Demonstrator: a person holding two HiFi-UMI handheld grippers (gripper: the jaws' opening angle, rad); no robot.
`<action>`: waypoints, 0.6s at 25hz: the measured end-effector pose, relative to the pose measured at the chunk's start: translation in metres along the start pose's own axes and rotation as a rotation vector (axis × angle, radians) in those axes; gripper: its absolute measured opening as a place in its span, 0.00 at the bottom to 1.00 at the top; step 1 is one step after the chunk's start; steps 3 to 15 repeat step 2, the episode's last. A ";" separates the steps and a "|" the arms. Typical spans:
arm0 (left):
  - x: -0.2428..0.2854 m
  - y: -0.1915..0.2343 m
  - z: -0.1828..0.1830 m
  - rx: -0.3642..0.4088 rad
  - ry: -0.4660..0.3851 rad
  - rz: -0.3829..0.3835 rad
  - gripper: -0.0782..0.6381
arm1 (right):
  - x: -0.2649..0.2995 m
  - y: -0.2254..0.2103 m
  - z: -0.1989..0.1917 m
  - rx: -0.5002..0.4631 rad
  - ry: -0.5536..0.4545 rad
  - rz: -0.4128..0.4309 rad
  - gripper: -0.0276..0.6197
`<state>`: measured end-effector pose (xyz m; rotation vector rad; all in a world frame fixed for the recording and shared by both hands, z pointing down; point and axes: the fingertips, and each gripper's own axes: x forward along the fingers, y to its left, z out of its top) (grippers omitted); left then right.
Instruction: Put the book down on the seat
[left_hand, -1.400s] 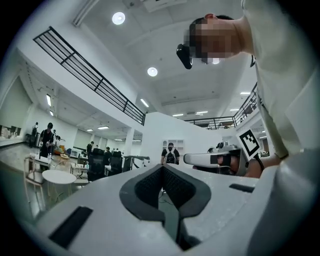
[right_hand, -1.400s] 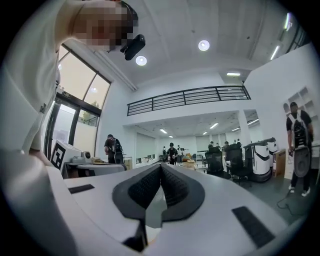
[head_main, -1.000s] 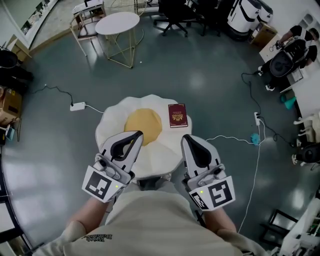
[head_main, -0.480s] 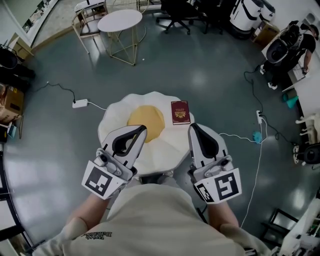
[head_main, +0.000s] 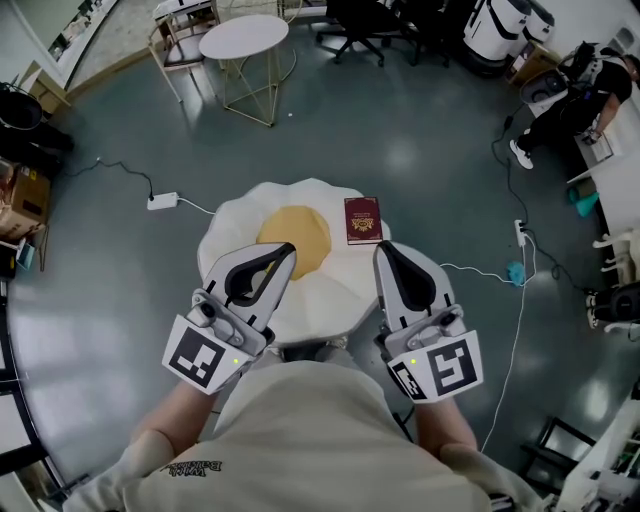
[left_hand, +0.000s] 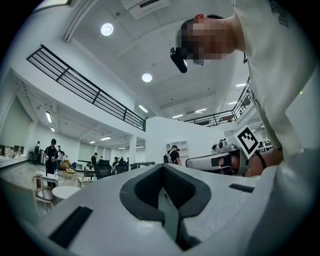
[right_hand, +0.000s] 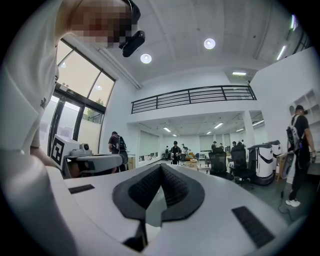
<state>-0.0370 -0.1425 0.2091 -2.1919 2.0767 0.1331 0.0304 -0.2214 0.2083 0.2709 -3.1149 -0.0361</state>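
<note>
The book (head_main: 362, 220) lay flat on the seat (head_main: 232, 232), dark red cover up, at the seat's far right edge. It sat on the white part, just beside the yellow yolk (head_main: 293, 238) in the middle. Nothing touched it.

My left gripper (head_main: 283, 250) hung over the near left of the seat, its tip above the yolk's near edge and apart from the book. In the left gripper view its fingers (left_hand: 146, 190) were pressed together with nothing between them, and they pointed out into the room. My right gripper (head_main: 381, 249) hung over the near right edge of the seat, on my side of the book and clear of it. In the right gripper view its fingers (right_hand: 145, 189) were pressed together too, and empty. Both marker cubes, left (head_main: 200, 357) and right (head_main: 442, 368), sat close to my chest.

The seat stood on a grey floor (head_main: 400, 150). A white power strip (head_main: 162, 201) lay on the floor to the seat's far left, and a white cable (head_main: 470, 270) ran off from the seat's right side. A round white table (head_main: 243, 37) stood well beyond the seat. A person (head_main: 572, 92) sat at the far right of the room.
</note>
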 end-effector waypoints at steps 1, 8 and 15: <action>-0.001 -0.001 0.001 0.003 0.000 -0.001 0.11 | -0.001 0.001 0.000 -0.002 0.000 0.001 0.04; -0.001 -0.002 0.002 0.005 0.000 -0.001 0.11 | -0.001 0.001 0.001 -0.003 0.000 0.001 0.04; -0.001 -0.002 0.002 0.005 0.000 -0.001 0.11 | -0.001 0.001 0.001 -0.003 0.000 0.001 0.04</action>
